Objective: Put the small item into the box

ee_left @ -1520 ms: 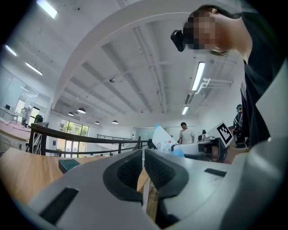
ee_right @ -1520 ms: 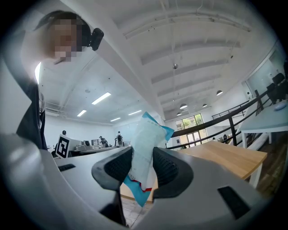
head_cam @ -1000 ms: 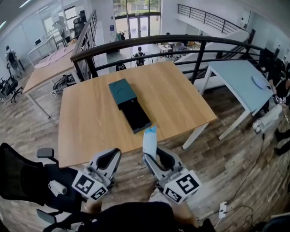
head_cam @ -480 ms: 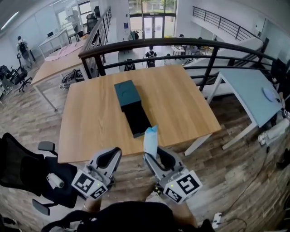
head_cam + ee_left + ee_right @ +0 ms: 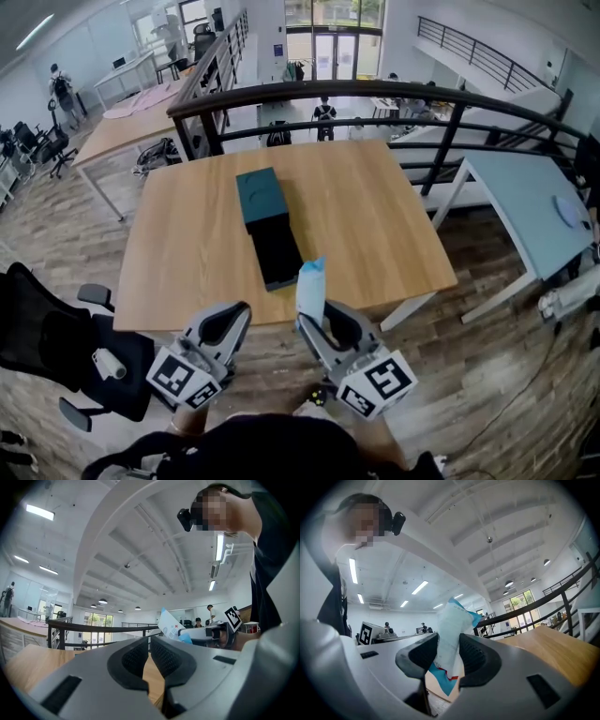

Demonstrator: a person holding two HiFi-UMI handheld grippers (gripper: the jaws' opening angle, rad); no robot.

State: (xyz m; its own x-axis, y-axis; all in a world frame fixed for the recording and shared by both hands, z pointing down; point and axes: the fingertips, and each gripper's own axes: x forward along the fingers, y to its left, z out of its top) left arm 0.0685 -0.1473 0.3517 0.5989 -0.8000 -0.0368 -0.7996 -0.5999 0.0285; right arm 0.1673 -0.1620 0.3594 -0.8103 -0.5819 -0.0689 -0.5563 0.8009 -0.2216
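**Packet clamped, box waiting on the bench**

We hold the right hand-held gripper (image 5: 315, 322) clamped on a small white-and-blue packet (image 5: 310, 289). The packet stands upright between the pads, at the near edge of the bench (image 5: 178, 253). Our left hand-held gripper (image 5: 234, 319) is just beside it, jaws together with nothing between them. The teal-and-black box (image 5: 266, 225) lies lengthwise near the middle of the bench, apart from both grippers.

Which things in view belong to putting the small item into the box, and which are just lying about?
Job: small packet; right gripper clamping it; box on the wooden table.
Lying about: office chair; pale blue table; railing; empty left gripper.
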